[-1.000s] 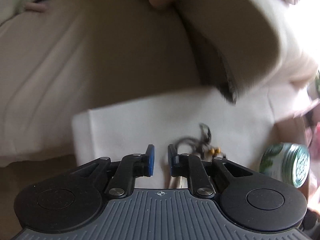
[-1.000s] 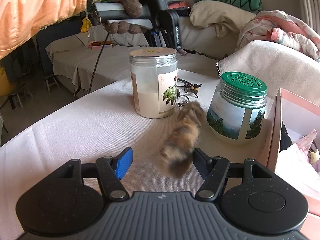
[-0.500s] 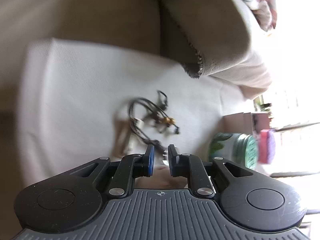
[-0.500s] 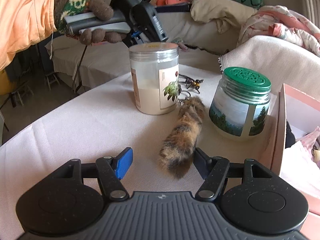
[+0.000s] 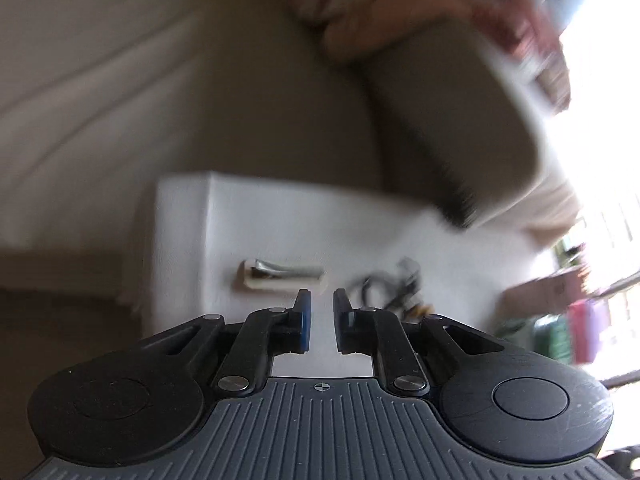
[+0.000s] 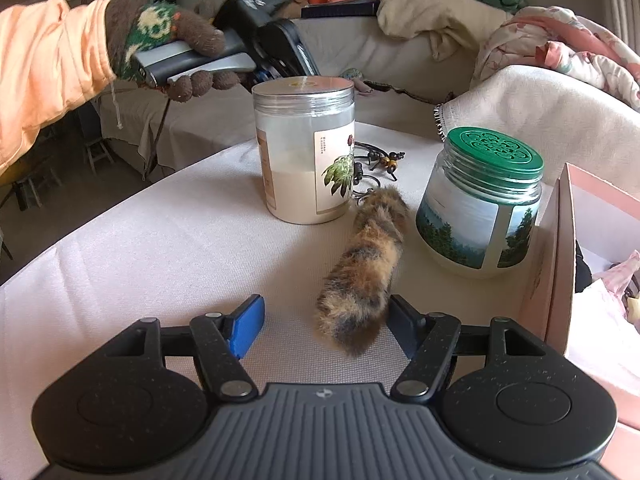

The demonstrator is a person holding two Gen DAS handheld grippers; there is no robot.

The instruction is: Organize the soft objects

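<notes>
Fur is what the right gripper [image 6: 324,324] faces: a tail [image 6: 366,268], brown and orange, lying on the tablecloth [image 6: 160,240] with its tip between the fingers. The jaws stand wide apart; the tip lies against the black finger at 3 o'clock and well clear of the blue one at 9 o'clock, so nothing is clamped. From the tip the tail runs toward 12 o'clock, between the white jar [image 6: 306,148] and the green-lidded jar [image 6: 480,208], to a metal ring [image 6: 366,188] beside a tangle of cords and beads [image 6: 380,158].

My guess is that it weighs next to nothing and is limp, so it will droop from wherever it is pinched. The pile will squash and may slip; closing across the thick part just above the tip should catch the core and not only hair. Lifted by the tip, the ring end would swing and could knock a jar. The pink box [image 6: 560,248] at 3 o'clock looks the likely home.

The left gripper [image 5: 319,312], held in a gloved hand [image 6: 160,48] above the white jar, has its jaws nearly together on nothing.
</notes>
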